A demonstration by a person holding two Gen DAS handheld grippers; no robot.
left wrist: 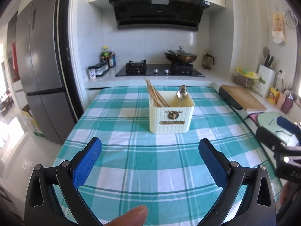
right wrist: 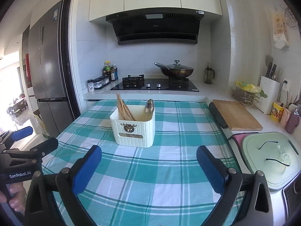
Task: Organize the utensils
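A cream utensil holder (left wrist: 171, 113) (right wrist: 134, 130) stands on the green checked tablecloth (left wrist: 131, 160) (right wrist: 169, 169). Wooden chopsticks (left wrist: 155, 95) (right wrist: 124, 108) lean in its left compartment. A metal spoon (left wrist: 182, 92) (right wrist: 149, 106) stands in its right compartment. My left gripper (left wrist: 150, 146) is open and empty, held above the cloth short of the holder. My right gripper (right wrist: 148, 155) is open and empty, just short of the holder. The left gripper also shows at the left edge of the right wrist view (right wrist: 35, 139). The right gripper shows at the right edge of the left wrist view (left wrist: 276, 131).
A wooden cutting board (left wrist: 242, 97) (right wrist: 236, 114) and a pale green lid (right wrist: 270, 158) sit on the counter to the right. A gas stove (left wrist: 160, 69) (right wrist: 154, 84) with a lidded wok (right wrist: 176, 69) is behind the table. A fridge (left wrist: 41, 75) stands at the left.
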